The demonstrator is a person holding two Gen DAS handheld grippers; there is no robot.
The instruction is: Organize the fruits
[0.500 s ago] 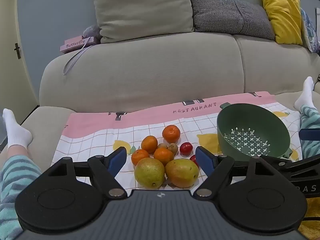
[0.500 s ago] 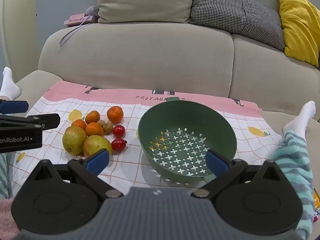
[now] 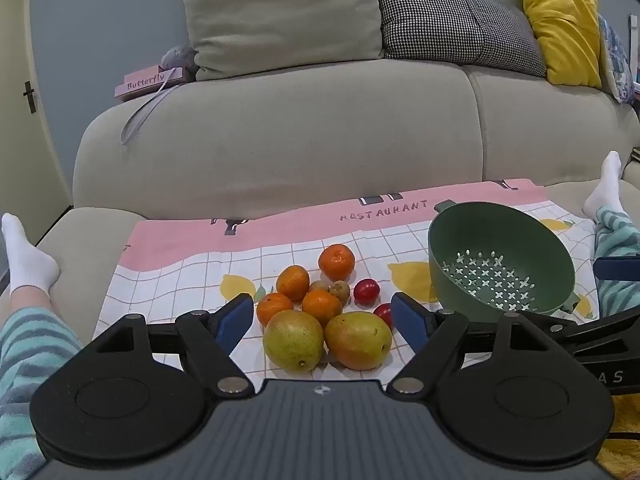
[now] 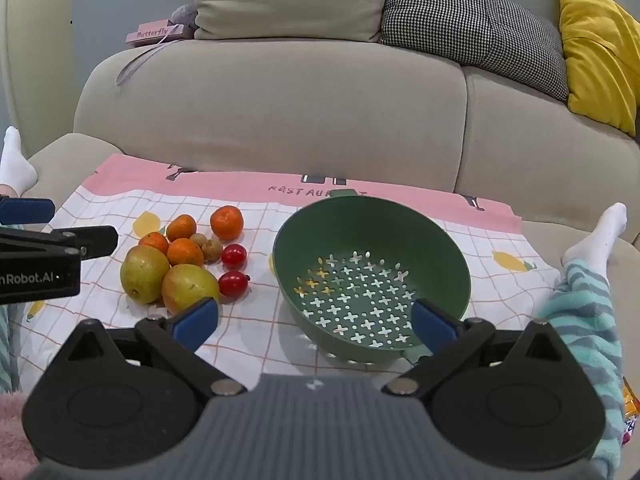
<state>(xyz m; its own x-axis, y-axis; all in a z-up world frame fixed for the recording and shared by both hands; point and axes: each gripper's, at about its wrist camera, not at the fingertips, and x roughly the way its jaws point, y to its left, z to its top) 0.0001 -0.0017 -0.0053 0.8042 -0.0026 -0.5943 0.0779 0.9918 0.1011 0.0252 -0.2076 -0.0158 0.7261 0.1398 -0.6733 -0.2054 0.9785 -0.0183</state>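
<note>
A heap of fruit lies on a checked cloth (image 3: 168, 280): two yellow-green mangoes (image 3: 293, 339) (image 4: 145, 274), several oranges (image 3: 336, 262) (image 4: 227, 222), two small kiwis (image 3: 340, 290) and two red tomatoes (image 3: 366, 290) (image 4: 233, 283). An empty green colander (image 3: 500, 236) (image 4: 372, 220) stands to their right. My left gripper (image 3: 324, 320) is open and empty, with the mangoes between its fingers in view. My right gripper (image 4: 316, 322) is open and empty, just in front of the colander.
The cloth lies on a beige sofa seat (image 4: 280, 112) with cushions along the back. The person's legs in striped trousers and white socks lie at both sides (image 3: 24, 256) (image 4: 592, 240). A pink book (image 3: 146, 82) rests on the sofa back.
The left gripper has edged slightly forward toward the fruit. The right gripper has barely moved.
</note>
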